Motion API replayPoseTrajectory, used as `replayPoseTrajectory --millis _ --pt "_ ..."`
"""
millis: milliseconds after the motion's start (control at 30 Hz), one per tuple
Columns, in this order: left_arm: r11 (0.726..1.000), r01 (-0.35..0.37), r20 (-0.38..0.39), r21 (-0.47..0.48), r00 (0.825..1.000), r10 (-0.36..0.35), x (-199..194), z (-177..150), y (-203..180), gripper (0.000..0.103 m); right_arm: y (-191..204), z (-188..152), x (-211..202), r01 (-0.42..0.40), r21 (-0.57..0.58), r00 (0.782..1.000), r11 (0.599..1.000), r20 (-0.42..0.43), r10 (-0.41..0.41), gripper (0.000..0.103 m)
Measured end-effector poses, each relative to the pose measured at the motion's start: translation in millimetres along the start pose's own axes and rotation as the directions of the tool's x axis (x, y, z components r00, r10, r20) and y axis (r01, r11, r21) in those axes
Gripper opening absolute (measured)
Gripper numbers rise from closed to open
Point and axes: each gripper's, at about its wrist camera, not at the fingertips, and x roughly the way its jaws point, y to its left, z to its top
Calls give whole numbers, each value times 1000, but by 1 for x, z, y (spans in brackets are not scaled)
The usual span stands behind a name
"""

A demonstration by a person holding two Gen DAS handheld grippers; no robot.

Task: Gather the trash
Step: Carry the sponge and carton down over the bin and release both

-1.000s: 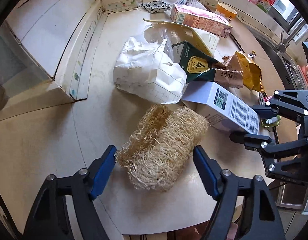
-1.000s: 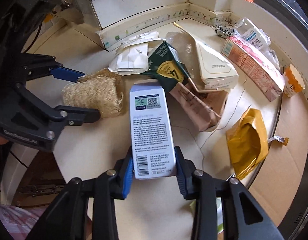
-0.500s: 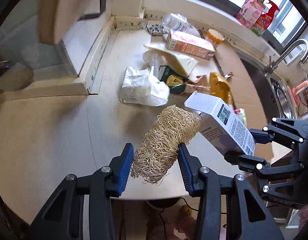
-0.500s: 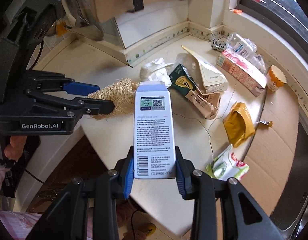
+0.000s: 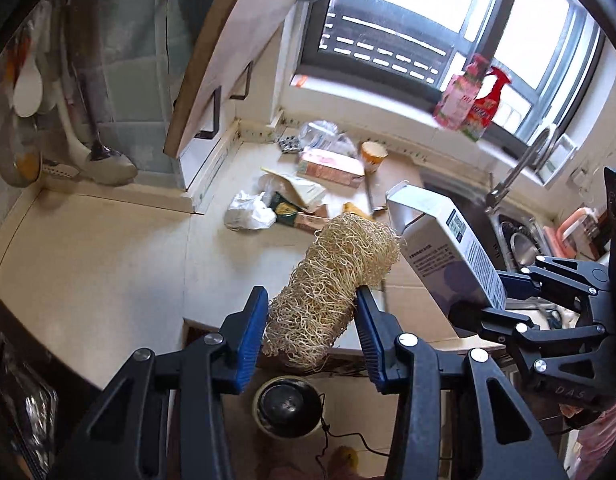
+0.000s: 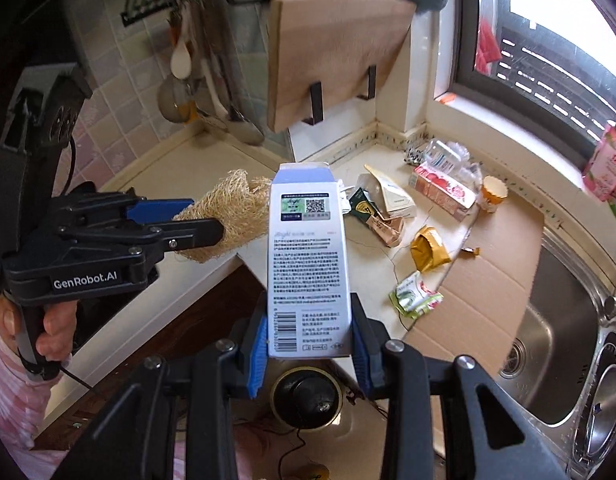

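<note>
Above worktop (image 6: 211, 152) edge: L gripper (image 5: 310, 320) jaws pinch loofah (image 5: 340, 276); R gripper (image 6: 310, 346) jaws pinch box (image 6: 305, 256), both off surface.

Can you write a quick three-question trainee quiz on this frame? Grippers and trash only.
1. Multiple choice: what does the left gripper hold? A) paper cup B) loofah sponge C) yellow wrapper
2. True or false: the carton in the right gripper lies flat on the counter.
3. Fill in: the paper cup stands near the ___ carton.

Key:
1. B, the loofah sponge
2. False, it is held up in the air
3. Pink, the pink carton
</note>
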Motion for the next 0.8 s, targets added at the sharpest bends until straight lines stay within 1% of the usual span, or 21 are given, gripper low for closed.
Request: replayPoseTrajectory --millis 67,167,267,367,467,567,633,667,700,800 --pt "1000 6 27 -3 1000 -6 -21 -12 -19 42 1 -14 -27 -8 -5 1000 1000 19 9 35" --pt "1000 4 59 -2 998 -4 -45 -33 -47 42 2 -34 -52 -5 -27 999 1000 39 6 35" --pt "1000 4 73 2 997 -4 -60 -57 -68 42 1 -58 -67 -14 -38 999 999 46 16 35" --pt "1000 -2 63 -3 998 2 -66 -87 -86 42 -1 -82 -71 -33 -26 999 999 32 34 35" --pt "999 -37 43 -4 998 38 -62 -118 -95 42 -1 -111 -66 -64 -3 998 998 2 64 35" --pt "998 -68 2 -12 998 68 -47 -149 -98 42 1 -142 -47 -85 18 995 996 -43 85 35" --pt "997 -75 -37 -19 997 74 -33 -169 -97 42 5 -164 -26 -106 28 991 994 -82 108 35" --pt "997 -76 -55 -25 996 75 -26 -177 -96 42 6 -170 -19 -114 32 989 993 -96 117 35" --pt "996 -81 -82 -35 994 78 -16 -189 -94 42 7 -180 -6 -127 46 984 991 -121 132 35" --pt "994 -101 -130 -40 987 95 10 -213 -87 42 10 -204 31 -149 89 970 985 -177 163 35"
